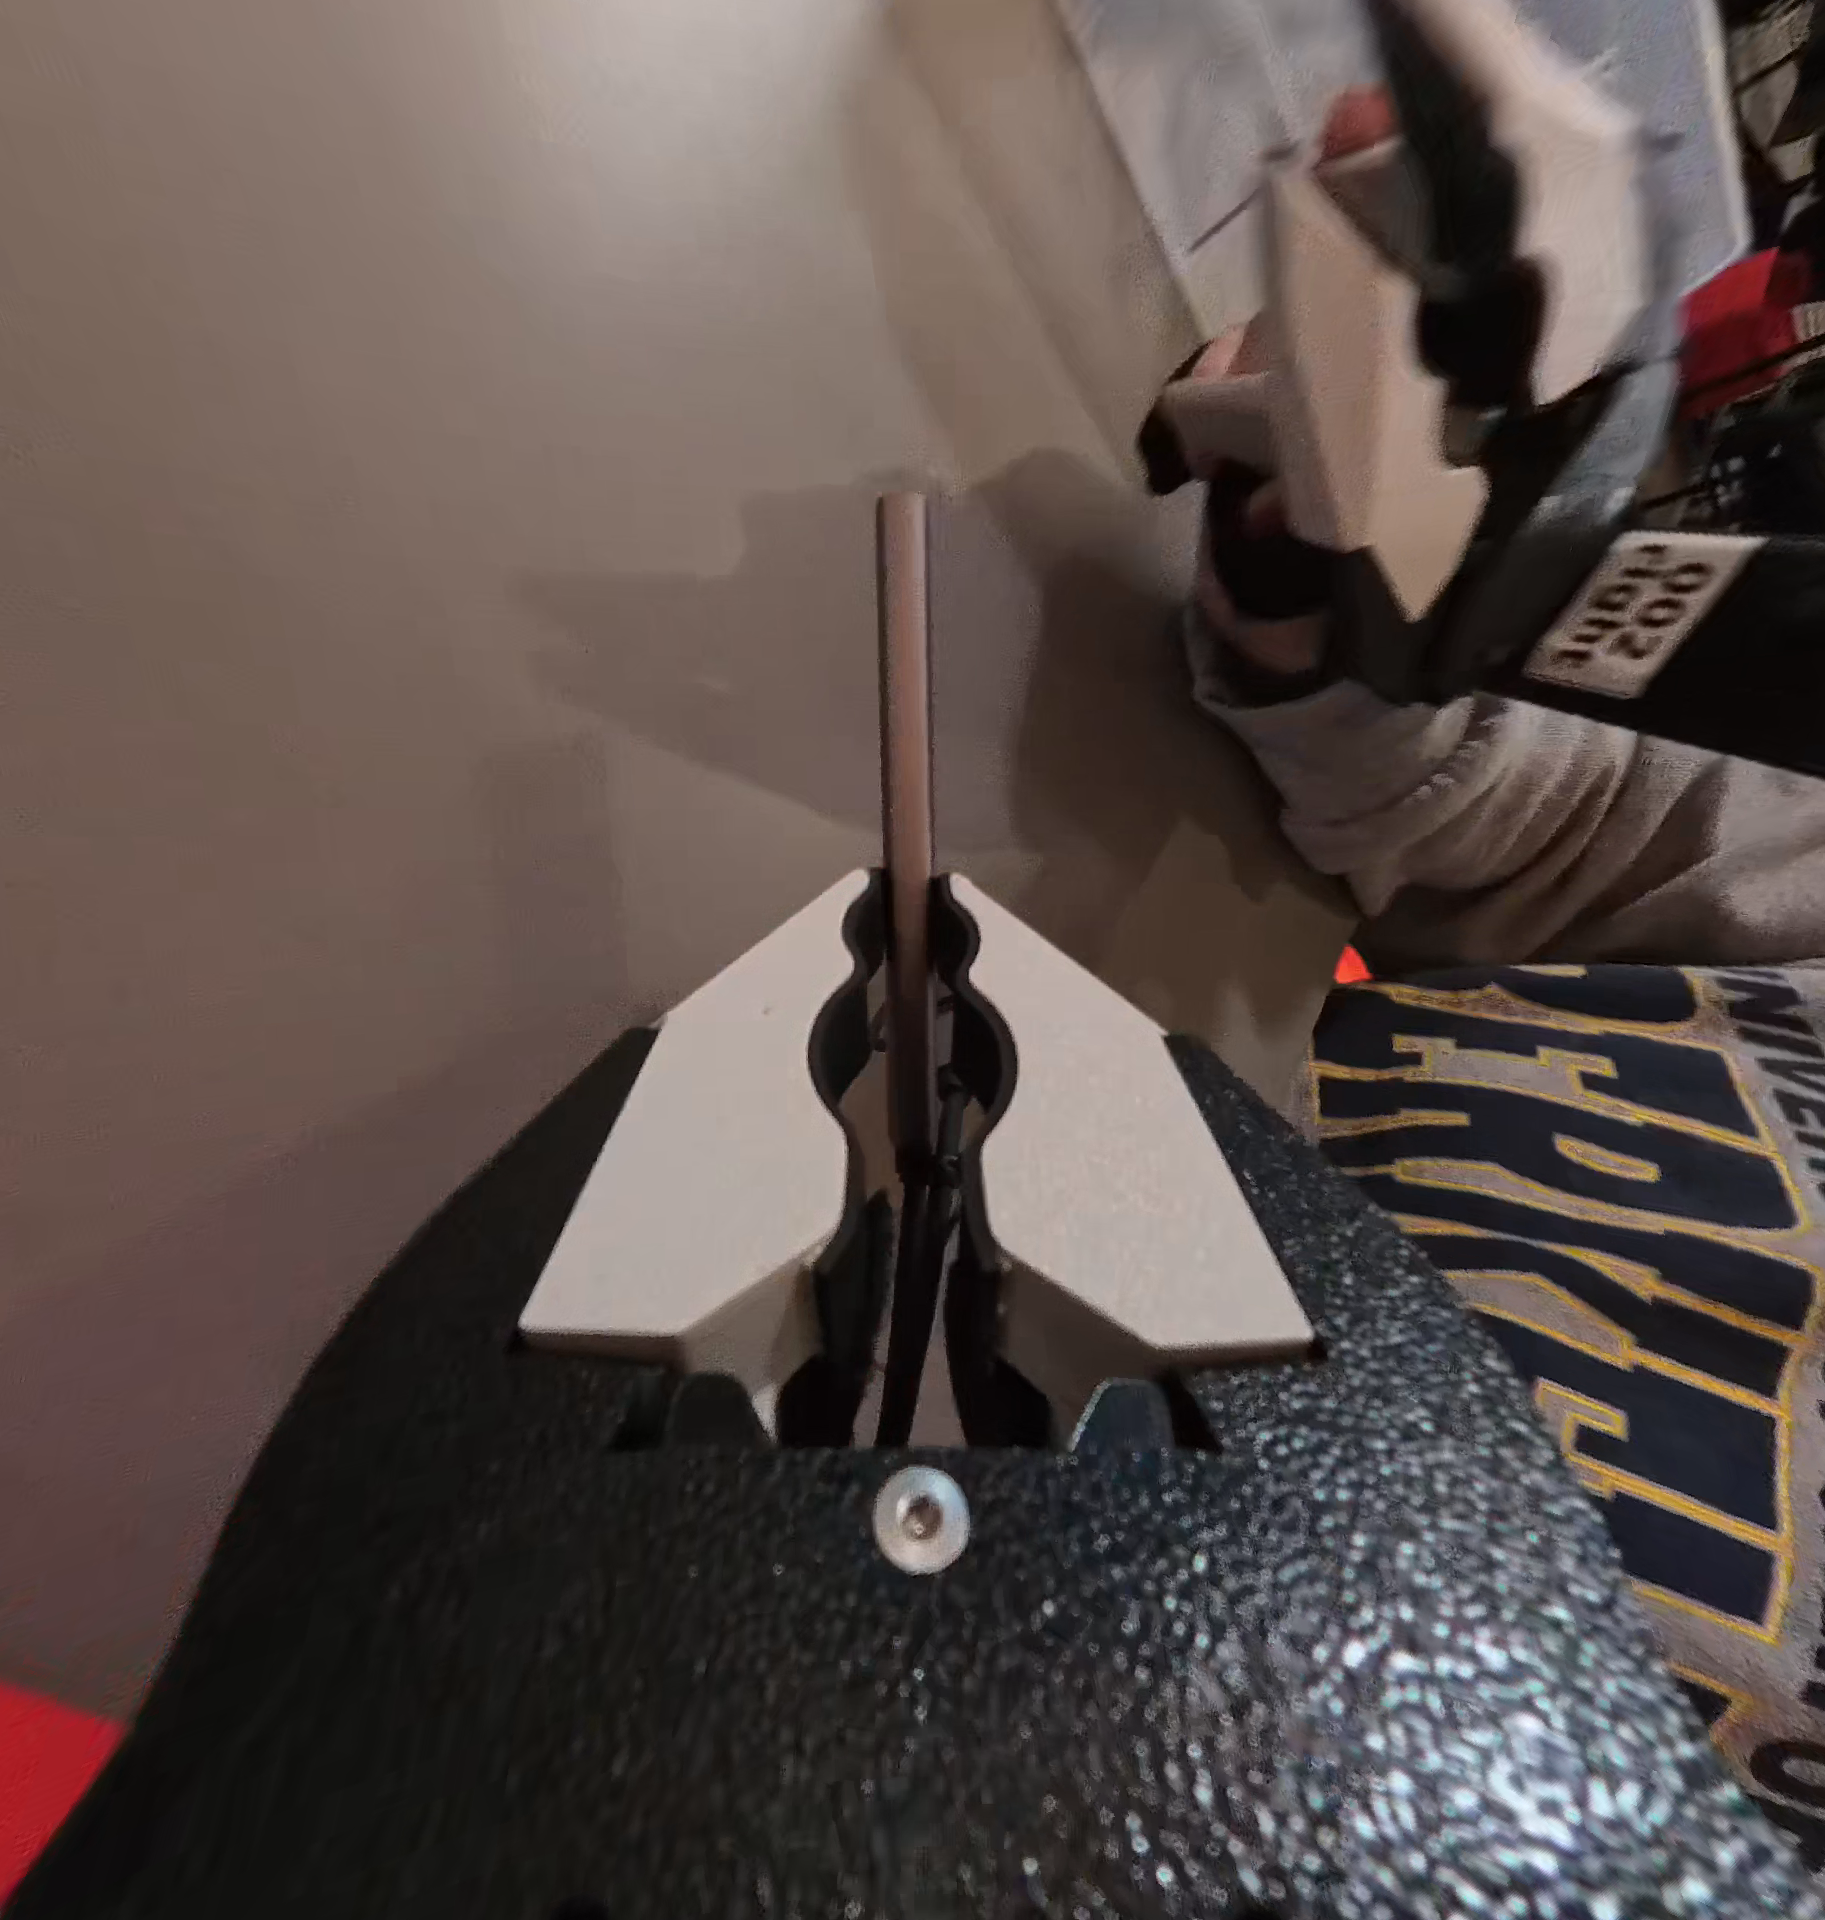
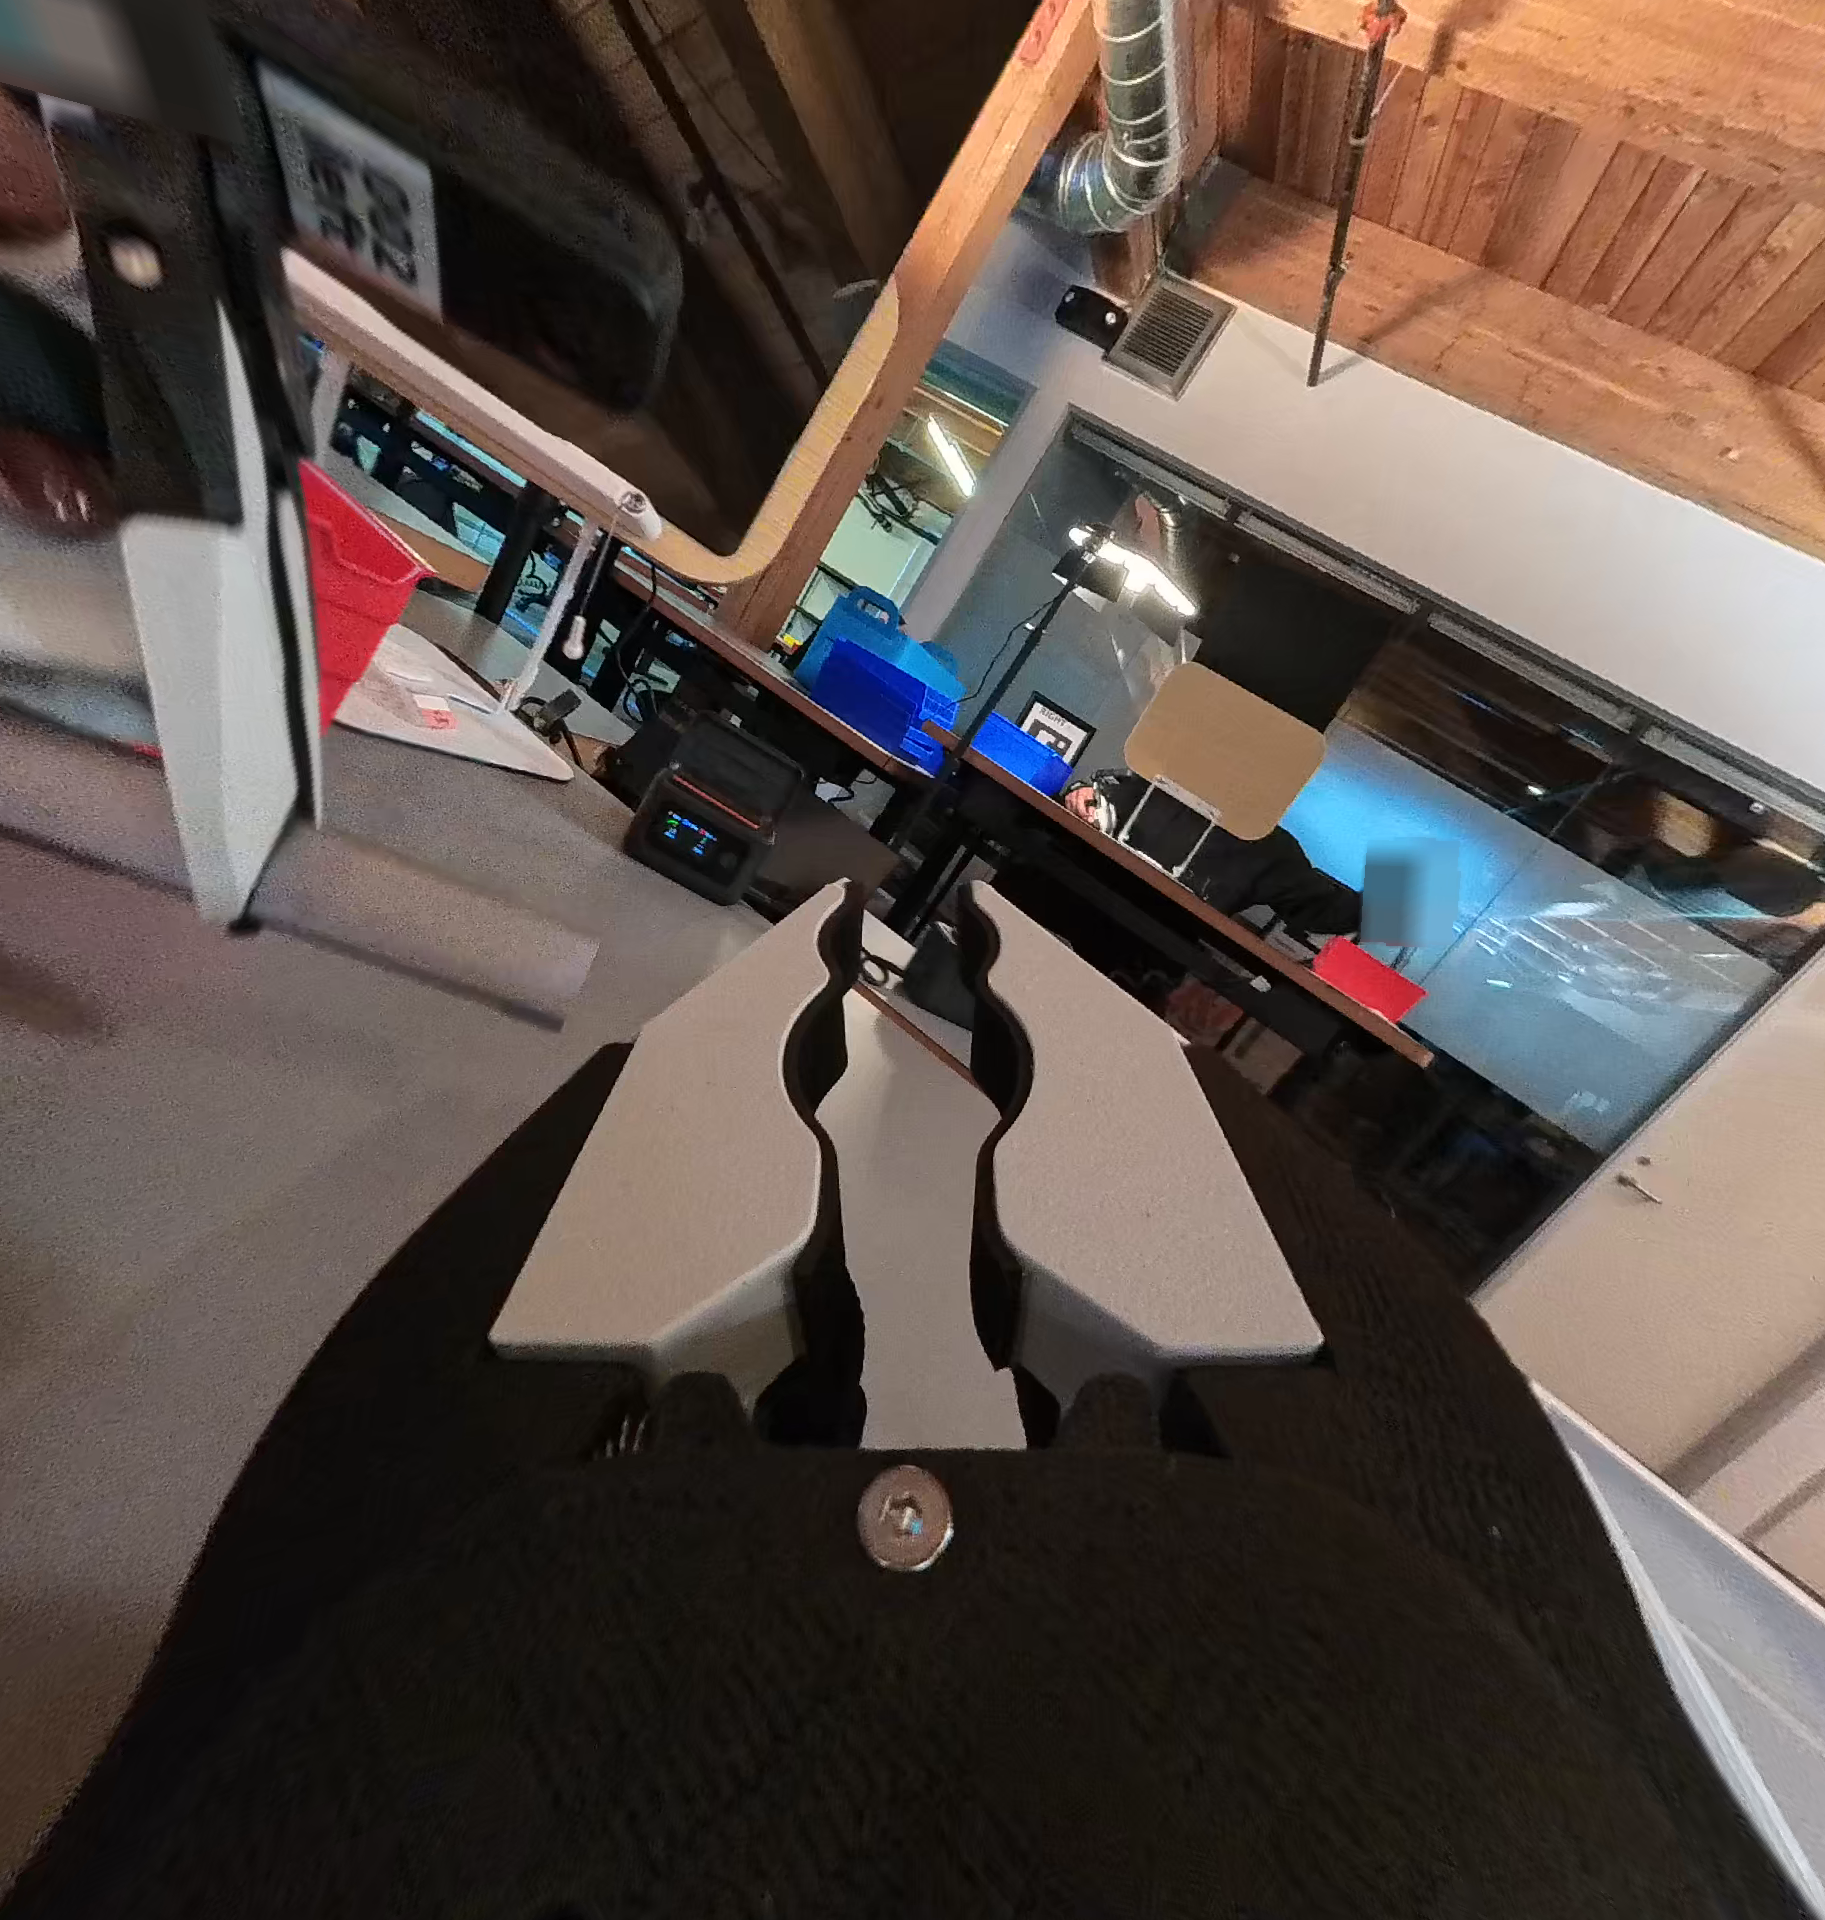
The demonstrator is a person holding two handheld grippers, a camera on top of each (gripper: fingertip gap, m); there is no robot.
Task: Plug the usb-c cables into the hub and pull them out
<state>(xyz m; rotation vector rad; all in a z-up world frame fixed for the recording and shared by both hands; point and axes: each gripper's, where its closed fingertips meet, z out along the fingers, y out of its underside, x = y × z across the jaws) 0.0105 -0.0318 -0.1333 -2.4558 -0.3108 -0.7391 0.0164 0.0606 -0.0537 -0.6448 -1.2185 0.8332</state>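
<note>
In the left wrist view my left gripper (image 1: pixel 908 883) is shut on a thin grey-brown hub (image 1: pixel 904 675), seen edge-on and sticking out forward past the fingertips above the table. Black cables (image 1: pixel 913 1299) run back from the hub between the fingers. My right gripper (image 1: pixel 1188 416) shows blurred at the upper right, held by a hand in a grey sleeve, apart from the hub. In the right wrist view my right gripper (image 2: pixel 908 914) is open and empty, pointing across the room. The left gripper (image 2: pixel 233 894) with the blurred hub (image 2: pixel 440 961) is at the upper left.
A pale table top (image 1: pixel 368 520) lies under both grippers. A red bin (image 2: pixel 352 582), a white sheet (image 2: pixel 451 717) and a black power unit (image 2: pixel 710 821) stand farther along it. Blue bins (image 2: pixel 877 675) sit on a far bench. A person's printed sweatshirt (image 1: pixel 1562 1195) is close on the right. My right fingertips sit around 12 cm from my left ones.
</note>
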